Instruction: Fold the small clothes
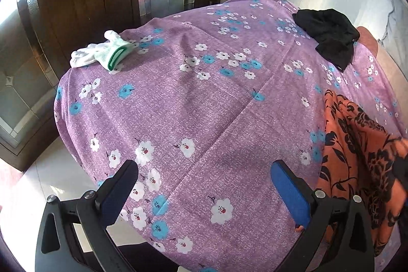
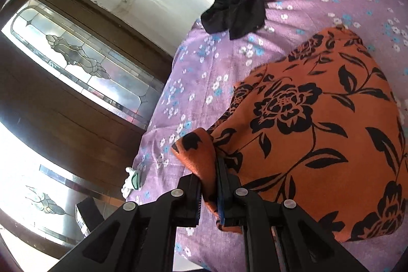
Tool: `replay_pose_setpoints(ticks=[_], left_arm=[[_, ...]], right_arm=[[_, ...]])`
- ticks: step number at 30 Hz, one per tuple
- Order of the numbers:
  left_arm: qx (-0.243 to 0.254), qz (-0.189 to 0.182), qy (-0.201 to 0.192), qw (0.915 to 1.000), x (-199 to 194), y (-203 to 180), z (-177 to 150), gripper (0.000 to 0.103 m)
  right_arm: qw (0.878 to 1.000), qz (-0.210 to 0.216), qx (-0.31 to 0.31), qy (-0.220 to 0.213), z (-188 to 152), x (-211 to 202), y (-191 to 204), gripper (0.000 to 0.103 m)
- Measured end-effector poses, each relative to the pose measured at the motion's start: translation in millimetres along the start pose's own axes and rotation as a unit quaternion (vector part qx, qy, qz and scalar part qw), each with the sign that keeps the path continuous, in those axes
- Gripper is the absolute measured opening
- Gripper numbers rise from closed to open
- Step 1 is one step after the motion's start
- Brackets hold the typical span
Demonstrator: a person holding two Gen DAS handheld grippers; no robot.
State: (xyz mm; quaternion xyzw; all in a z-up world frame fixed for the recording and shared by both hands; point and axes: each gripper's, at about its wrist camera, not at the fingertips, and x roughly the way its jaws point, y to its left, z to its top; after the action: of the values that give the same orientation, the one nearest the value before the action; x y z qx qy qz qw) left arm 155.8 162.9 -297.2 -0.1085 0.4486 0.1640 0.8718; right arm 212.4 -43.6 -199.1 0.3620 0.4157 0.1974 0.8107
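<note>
The right tool [image 2: 209, 185] was clamped on a bunched corner of the orange cloth with black flowers [image 2: 313, 124], the fabric pinched between its nearly closed jaws and rising in a small peak just ahead of them, while the rest of the piece lay spread over the bench, which was covered in a purple flowered sheet [image 1: 204, 106]. In the left wrist view the same orange cloth [image 1: 357, 165] draped along the bench's right-hand edge, part of it lifted off the sheet. The left tool [image 1: 204, 193] stood wide open over the near edge of the bench with only bare sheet between its pads, holding nothing. A crumpled black garment [image 1: 329, 35] lay at the far right corner and a white glove with a green cuff [image 1: 102, 52] at the far left corner, both well apart from the orange piece. The step in hand looked like the carrying of the orange cloth toward the open middle of the bench, before any fold was made: no crease showed in it yet. The next move probably called for laying it flat near the centre, the left tool taking a second corner so that both could pull it taut and smooth. With only a single corner held, the slack cloth risked dragging and bunching under itself.
</note>
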Motion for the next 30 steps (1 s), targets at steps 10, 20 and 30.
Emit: replay_pose_setpoints(ticks=[10, 20, 30], left_arm=[[-0.003, 0.017, -0.009, 0.9998, -0.9, 3.8, 0.1, 0.103], [0.048, -0.022, -0.081, 0.9953, -30.6, -28.0, -5.7, 0.103], [0.179, -0.018, -0.038, 0.9830, -10.7, -96.2, -29.0, 0.103]], right_arm=[[0.994, 0.058, 0.062, 0.072, -32.8, 18.0, -39.0, 0.014], [0.988, 0.138, 0.066, -0.005, -11.5, -60.3, -67.7, 0.064], [0.993, -0.013, 0.116, 0.025, -17.4, -54.7, -146.4, 0.009]])
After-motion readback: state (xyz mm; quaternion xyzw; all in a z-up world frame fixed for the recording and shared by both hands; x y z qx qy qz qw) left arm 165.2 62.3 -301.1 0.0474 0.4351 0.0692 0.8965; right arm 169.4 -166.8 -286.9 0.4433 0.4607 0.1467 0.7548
